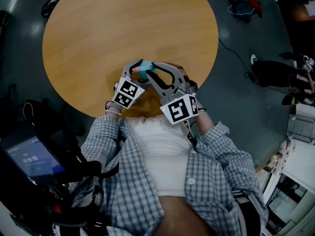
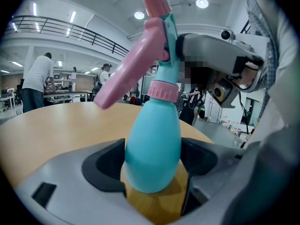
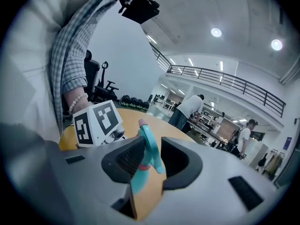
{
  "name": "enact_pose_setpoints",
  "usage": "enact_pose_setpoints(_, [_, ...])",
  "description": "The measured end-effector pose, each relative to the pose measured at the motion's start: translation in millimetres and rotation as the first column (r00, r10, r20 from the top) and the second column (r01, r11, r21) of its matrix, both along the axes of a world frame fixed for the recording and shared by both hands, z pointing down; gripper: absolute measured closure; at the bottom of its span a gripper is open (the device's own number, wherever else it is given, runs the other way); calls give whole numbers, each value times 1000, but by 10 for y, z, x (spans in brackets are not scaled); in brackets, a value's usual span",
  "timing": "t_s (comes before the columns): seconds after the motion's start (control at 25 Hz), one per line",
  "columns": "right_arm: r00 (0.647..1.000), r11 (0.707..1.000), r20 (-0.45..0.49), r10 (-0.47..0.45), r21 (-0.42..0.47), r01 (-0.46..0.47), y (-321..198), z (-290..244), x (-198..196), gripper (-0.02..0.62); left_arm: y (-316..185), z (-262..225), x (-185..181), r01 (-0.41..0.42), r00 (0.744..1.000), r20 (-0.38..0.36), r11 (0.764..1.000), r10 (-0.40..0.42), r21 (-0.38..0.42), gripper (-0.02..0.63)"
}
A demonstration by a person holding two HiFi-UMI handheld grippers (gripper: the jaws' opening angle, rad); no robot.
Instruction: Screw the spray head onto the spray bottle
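A turquoise spray bottle [image 1: 142, 73] stands upright near the front edge of the round wooden table [image 1: 108, 28]. My left gripper [image 1: 134, 69] is shut on the bottle's rounded body [image 2: 152, 144], with a pad against each side. The spray head [image 2: 152, 46], pink trigger and collar on a turquoise neck, sits on top of the bottle. My right gripper [image 1: 154, 70] comes in from the right at head height. Its jaws are closed round the spray head [image 3: 149, 149]. The left gripper's marker cube [image 3: 96, 121] shows just behind the head.
The person's torso and checked sleeves fill the space at the table's near edge. A lit screen [image 1: 29, 159] sits at lower left beside the person. Cables and a red object [image 1: 253, 1] lie on the floor at upper right. People [image 2: 37, 81] stand at benches far behind.
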State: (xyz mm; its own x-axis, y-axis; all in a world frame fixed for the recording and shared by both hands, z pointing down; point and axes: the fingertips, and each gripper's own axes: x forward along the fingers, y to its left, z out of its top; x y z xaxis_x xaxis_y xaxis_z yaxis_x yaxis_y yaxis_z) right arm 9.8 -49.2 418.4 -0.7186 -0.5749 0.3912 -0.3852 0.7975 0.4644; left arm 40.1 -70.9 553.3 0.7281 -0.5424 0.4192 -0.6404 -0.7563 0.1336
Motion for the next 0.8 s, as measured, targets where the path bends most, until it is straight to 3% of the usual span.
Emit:
enact_pose_setpoints(0.16, [1000, 1000, -15, 8, 23, -8, -8, -32, 16, 552, -3, 0, -4, 2, 1000, -2, 1000, -2, 0, 244])
enact_pose_setpoints(0.32, [1000, 1000, 6, 14, 0, -14, -6, -38, 11, 555, -4, 5, -9, 2, 1000, -1, 1000, -2, -1, 244])
enact_pose_setpoints(0.56, [982, 991, 186, 2, -135, 23, -45, -193, 176, 554, 6, 9, 0, -5, 1000, -2, 1000, 5, -2, 244])
enact_pose_setpoints(0.72, [992, 969, 118, -39, -238, 66, -97, 9, 425, 458, 23, -2, -4, -15, 1000, -4, 1000, 15, -1, 244])
enact_pose_setpoints(0.8, [995, 958, 59, -86, -269, 99, -104, 146, 491, 451, 37, -1, -7, -20, 1000, -4, 1000, 20, -2, 244])
